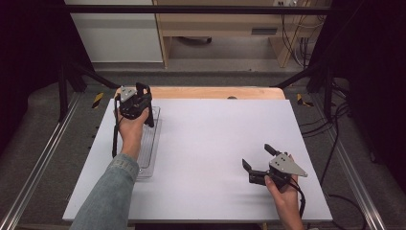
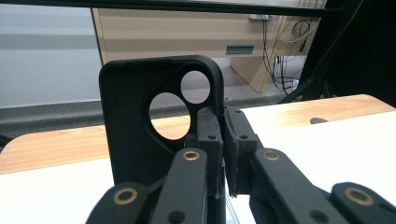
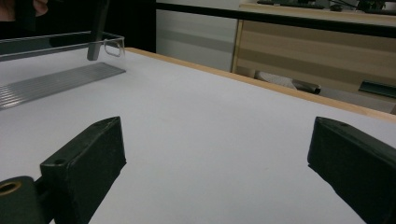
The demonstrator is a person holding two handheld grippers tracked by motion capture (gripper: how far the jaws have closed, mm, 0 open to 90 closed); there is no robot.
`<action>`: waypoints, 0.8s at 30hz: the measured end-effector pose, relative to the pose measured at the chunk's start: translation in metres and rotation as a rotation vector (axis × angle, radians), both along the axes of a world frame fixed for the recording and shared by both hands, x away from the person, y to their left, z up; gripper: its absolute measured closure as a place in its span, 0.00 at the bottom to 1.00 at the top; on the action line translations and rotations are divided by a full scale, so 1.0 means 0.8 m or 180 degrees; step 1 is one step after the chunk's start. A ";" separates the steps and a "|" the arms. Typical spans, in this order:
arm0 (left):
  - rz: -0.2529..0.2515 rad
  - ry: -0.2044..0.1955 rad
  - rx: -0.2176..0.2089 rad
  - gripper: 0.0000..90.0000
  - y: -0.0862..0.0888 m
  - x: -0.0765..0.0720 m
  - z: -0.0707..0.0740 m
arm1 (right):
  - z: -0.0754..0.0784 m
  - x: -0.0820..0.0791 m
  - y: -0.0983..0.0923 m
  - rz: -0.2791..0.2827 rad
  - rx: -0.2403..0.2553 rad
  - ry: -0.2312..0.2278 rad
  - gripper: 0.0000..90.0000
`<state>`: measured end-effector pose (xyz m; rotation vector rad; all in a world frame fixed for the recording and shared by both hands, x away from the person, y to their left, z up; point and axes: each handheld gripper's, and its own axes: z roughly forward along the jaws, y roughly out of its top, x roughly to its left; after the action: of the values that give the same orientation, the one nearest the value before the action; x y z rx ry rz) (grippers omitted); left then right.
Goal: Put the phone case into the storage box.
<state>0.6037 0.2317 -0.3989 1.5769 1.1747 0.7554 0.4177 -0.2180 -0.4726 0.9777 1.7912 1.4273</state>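
The black phone case stands upright in the left gripper, whose jaws are clamped on the case's edge just beside the camera cutout; in the high view the case hangs above the far end of a clear tray at the table's left side. The hold is thin: the pads pinch only a narrow strip of the rim, so a jolt or a twist of the wrist could, I judge, let the case pivot or slip out, and it might fall onto the tray's wall rather than inside. Lowering it at a tilt could also catch a corner on the tray's end. The tray looks empty: the right gripper view shows its ribbed floor bare, with the case's lower end hanging just above that floor near the tray's tabbed end. The right gripper rests low over the near right of the table, its jaws spread wide with nothing between them, well apart from tray and case.
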 end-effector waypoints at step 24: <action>0.0087 0.0013 -0.0025 0.95 0.005 0.003 -0.005 | -0.001 0.000 0.001 0.0005 -0.0021 0.0008 0.05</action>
<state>0.6060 0.2358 -0.4027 1.5593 1.2030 0.7649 0.4177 -0.2175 -0.4730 0.9752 1.7977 1.4207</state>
